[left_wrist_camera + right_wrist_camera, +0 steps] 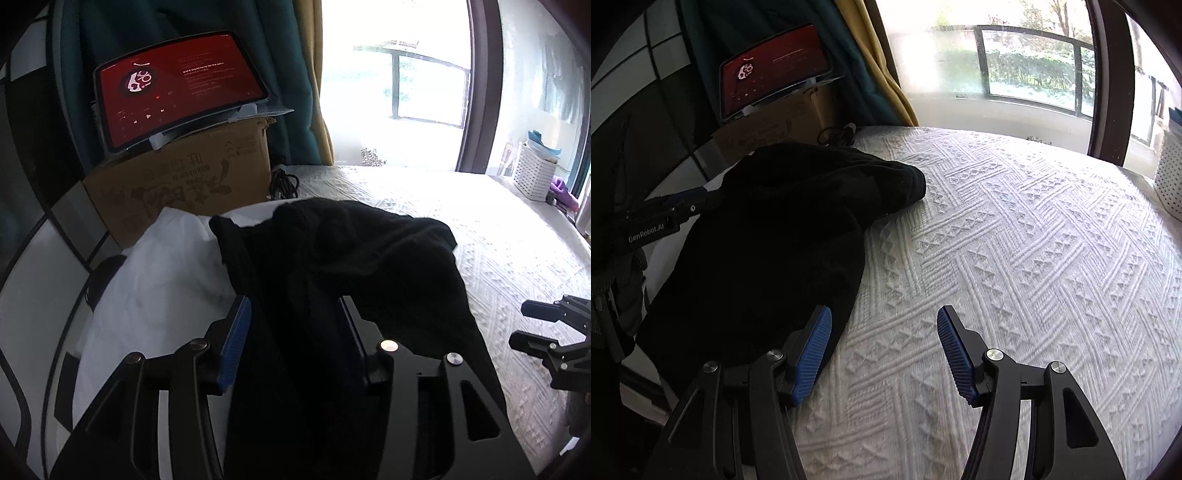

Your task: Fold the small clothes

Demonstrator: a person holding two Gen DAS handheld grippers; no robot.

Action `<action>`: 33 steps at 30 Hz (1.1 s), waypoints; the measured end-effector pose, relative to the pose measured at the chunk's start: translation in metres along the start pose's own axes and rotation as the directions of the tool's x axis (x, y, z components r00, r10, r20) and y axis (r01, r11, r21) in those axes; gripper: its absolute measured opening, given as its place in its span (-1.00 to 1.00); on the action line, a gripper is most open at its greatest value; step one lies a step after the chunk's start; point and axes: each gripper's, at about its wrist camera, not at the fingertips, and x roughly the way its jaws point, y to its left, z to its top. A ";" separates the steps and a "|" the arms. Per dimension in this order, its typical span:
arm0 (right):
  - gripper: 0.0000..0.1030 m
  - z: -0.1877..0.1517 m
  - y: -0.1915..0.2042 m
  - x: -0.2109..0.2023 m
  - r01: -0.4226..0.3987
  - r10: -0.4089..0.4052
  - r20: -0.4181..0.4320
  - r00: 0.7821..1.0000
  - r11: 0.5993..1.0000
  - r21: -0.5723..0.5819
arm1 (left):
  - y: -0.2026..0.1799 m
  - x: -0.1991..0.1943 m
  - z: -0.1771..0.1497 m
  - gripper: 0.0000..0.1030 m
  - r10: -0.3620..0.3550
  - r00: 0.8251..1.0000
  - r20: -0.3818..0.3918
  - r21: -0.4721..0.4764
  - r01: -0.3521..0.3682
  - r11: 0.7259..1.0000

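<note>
I am holding the left tongs (291,339) parted, black garment (783,236) lying slack between the pads. The right tongs (884,354) are hanging open and empty over the bed (1015,258), garment lying just left.

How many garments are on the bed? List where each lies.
2: a black garment lies on the bedspread at the left, running between the left gripper fingers; a white garment lies partly under it. More may be hidden.

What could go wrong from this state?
1. Black garment is bunched between the left gripper jaws, which stand apart; it may slip out or snag.
2. Right gripper is open over bare bedspread, left finger overlapping the garment's edge; closing might pinch bedspread too.
</note>
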 end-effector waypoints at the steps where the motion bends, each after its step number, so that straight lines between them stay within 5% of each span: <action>1: 0.20 -0.003 0.001 -0.003 0.002 -0.002 0.001 1.000 1.000 -0.002 | -0.001 0.001 -0.002 -0.06 -0.001 1.000 -0.004 -0.001 0.001 1.000; 20: 0.20 -0.052 0.003 -0.045 0.056 -0.056 0.038 0.998 0.998 0.010 | -0.036 -0.030 -0.055 -0.05 -0.094 0.996 0.008 0.005 0.094 0.996; 24: 0.20 -0.062 0.004 -0.054 0.068 -0.069 0.050 0.996 0.998 0.011 | -0.046 -0.039 -0.062 0.19 -0.120 0.993 0.024 0.017 0.119 0.993; 33: 0.20 -0.082 0.000 -0.080 0.098 -0.101 0.090 0.991 0.995 0.038 | -0.073 -0.055 -0.070 0.19 -0.173 0.984 0.040 0.063 0.170 0.983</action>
